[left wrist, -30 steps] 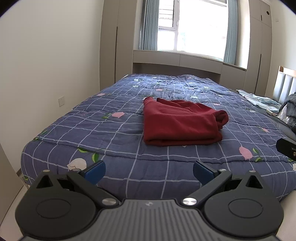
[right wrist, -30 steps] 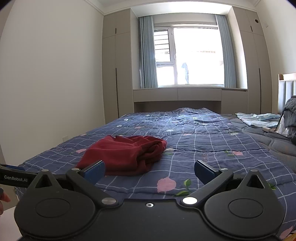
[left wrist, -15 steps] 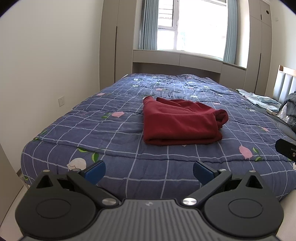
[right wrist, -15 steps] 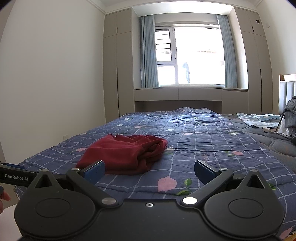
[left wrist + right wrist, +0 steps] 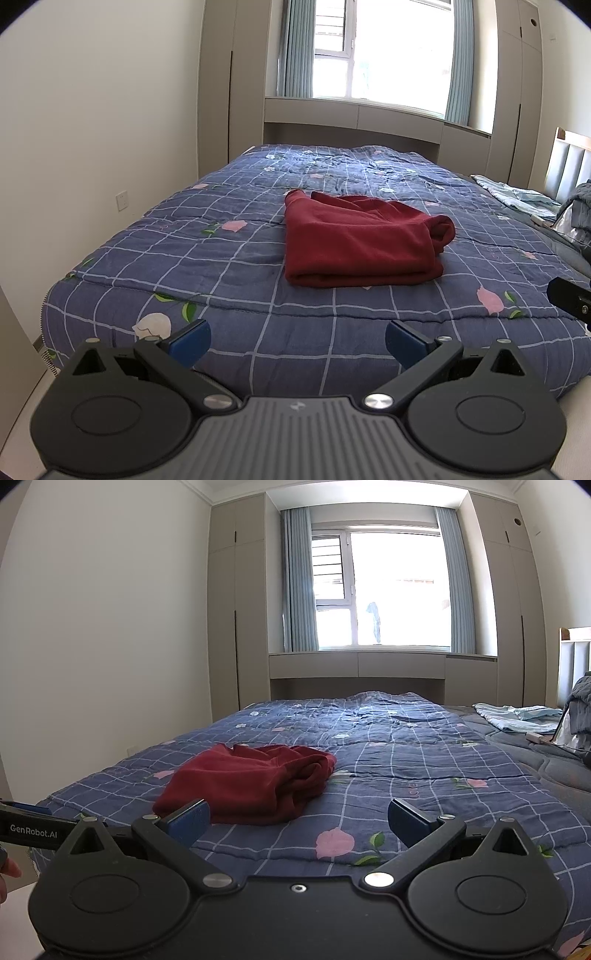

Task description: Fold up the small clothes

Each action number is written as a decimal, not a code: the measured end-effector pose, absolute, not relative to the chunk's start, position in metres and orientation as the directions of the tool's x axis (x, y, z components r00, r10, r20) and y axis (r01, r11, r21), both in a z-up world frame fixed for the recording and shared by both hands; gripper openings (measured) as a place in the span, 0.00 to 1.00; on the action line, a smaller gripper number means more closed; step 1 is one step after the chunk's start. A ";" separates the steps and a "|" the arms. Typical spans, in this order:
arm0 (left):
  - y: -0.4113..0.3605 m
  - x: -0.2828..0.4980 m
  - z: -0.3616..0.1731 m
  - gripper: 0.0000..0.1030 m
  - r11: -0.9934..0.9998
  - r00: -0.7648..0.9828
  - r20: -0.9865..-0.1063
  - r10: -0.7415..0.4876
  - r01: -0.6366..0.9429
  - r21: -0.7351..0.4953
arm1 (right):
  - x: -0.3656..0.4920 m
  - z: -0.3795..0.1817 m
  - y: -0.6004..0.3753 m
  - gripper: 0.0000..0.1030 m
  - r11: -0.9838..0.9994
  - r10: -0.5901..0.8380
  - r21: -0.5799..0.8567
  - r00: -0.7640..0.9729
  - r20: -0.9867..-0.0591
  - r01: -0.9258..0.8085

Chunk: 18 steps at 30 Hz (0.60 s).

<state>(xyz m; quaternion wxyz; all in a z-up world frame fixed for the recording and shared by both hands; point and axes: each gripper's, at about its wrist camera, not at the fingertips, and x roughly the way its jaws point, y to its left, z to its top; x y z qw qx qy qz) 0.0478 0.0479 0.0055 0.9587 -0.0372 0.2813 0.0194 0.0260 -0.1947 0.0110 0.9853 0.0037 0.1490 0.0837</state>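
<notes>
Left gripper (image 5: pixel 297 341) level, jaws spread wide, nothing held. Right gripper (image 5: pixel 299 821) same deal, wide apart, empty. Both sat side by side.

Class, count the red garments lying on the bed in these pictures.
1: a red garment, folded, lies on the blue checked quilt near the bed's middle. Others may be hidden in the pile at the headboard.

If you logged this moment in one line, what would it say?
left gripper: open, empty | right gripper: open, empty | red garment: folded on quilt, untouched | both grippers short of the bed
</notes>
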 end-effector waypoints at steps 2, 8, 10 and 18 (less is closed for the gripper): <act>0.048 0.048 0.006 1.00 0.996 0.841 -0.541 0.017 -0.058 -0.060 | 0.026 0.011 -0.195 0.99 0.986 0.167 0.032 0.941 -0.293 -0.165; 0.048 0.048 0.005 1.00 0.997 0.840 -0.543 0.016 -0.058 -0.059 | 0.026 0.011 -0.195 0.99 0.986 0.168 0.030 0.940 -0.296 -0.167; 0.048 0.048 0.005 1.00 0.997 0.840 -0.543 0.016 -0.058 -0.060 | 0.026 0.011 -0.195 0.99 0.985 0.169 0.030 0.940 -0.297 -0.168; 0.048 0.047 0.005 1.00 0.997 0.839 -0.544 0.015 -0.056 -0.058 | 0.026 0.011 -0.196 0.99 0.985 0.169 0.031 0.940 -0.298 -0.167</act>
